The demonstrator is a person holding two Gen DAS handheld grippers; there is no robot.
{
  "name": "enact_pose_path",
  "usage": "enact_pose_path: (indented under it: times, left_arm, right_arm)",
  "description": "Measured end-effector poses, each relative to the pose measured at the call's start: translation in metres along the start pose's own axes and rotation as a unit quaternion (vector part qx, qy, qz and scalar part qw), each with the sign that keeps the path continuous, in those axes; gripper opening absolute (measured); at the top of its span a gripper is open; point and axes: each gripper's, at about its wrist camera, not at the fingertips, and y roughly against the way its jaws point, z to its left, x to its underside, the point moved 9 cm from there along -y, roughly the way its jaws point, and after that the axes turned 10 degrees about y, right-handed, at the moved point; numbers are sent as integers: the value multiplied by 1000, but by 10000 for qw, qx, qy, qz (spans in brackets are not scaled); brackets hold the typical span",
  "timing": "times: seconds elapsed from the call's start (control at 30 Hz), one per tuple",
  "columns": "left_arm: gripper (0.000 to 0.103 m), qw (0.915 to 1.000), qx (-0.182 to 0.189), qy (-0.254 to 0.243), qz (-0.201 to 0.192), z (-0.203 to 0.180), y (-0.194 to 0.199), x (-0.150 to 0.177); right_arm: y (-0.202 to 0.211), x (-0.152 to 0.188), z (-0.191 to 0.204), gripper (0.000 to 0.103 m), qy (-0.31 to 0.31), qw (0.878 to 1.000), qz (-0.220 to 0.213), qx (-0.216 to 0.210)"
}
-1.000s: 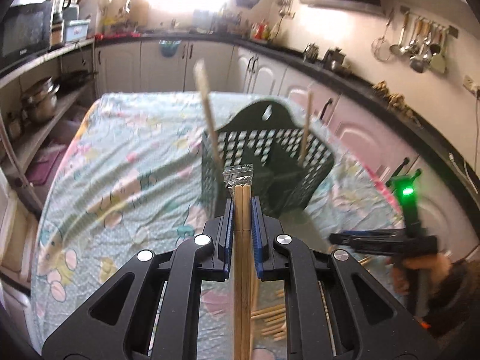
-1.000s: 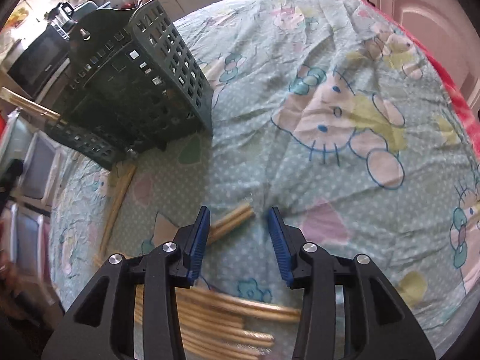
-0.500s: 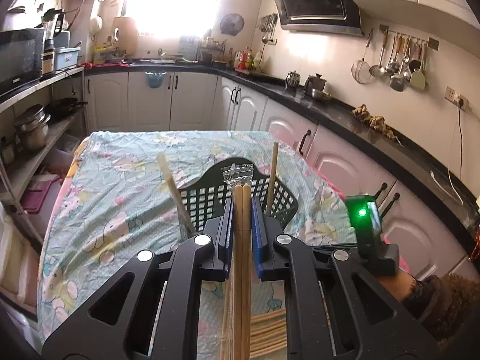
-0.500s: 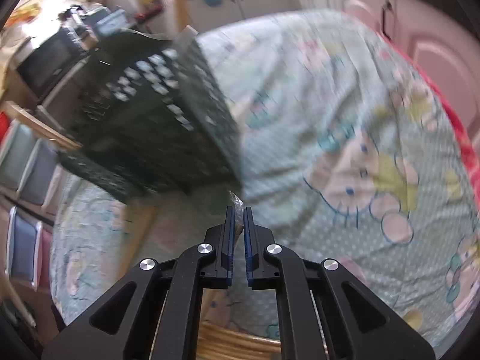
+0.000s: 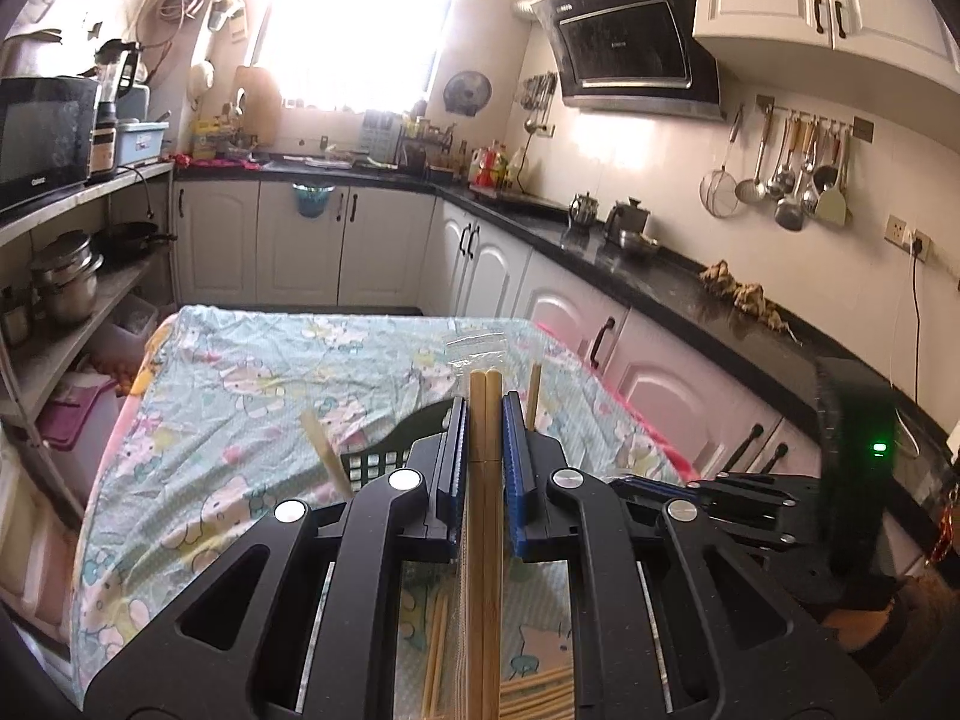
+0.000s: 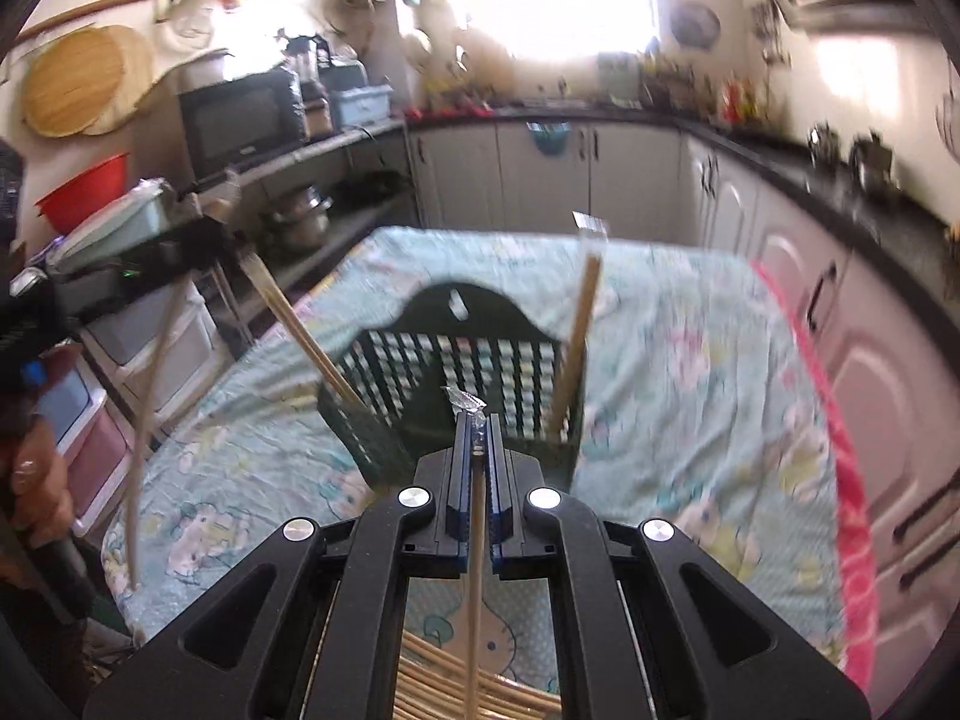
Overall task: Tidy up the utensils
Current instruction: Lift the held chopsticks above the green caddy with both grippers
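Left wrist: smooth wooden chopsticks (image 5: 485,480) between ribbed tongs (image 5: 485,420)

Right tool (image 6: 478,468) now clamped on wrapped chopsticks (image 6: 476,570); both tools higher

Chopsticks (image 5: 485,480) pale wood, matt, in clear glossy plastic sleeve. Basket (image 6: 462,372) dark green plastic lattice, dull sheen. Tablecloth (image 5: 252,384) soft printed cloth, wrinkled, matt. Left gripper (image 5: 485,420) matt black plastic, ridged blue pads, shiny metal screws. Worktop (image 5: 660,276) black, polished, glossy. Ladles (image 5: 780,180) bright metal.
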Motion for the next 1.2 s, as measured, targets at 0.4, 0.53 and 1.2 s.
enact_pose_path:
  times: [0.4,0.53,1.2]
  left_arm:
    - [7,9988,35,231,-427,-4,-3,-34]
    - [7,9977,-5,306,-603,-3,-10,-48]
    - [7,9798,-495,230,-1926,1,-54,-99]
  right_arm:
    - [30,-57,10,4,419,9966,-706,122]
    - [37,-76,5,4,467,9936,-1009,220]
    - [31,-121,-51,4,303,9791,-1866,755]
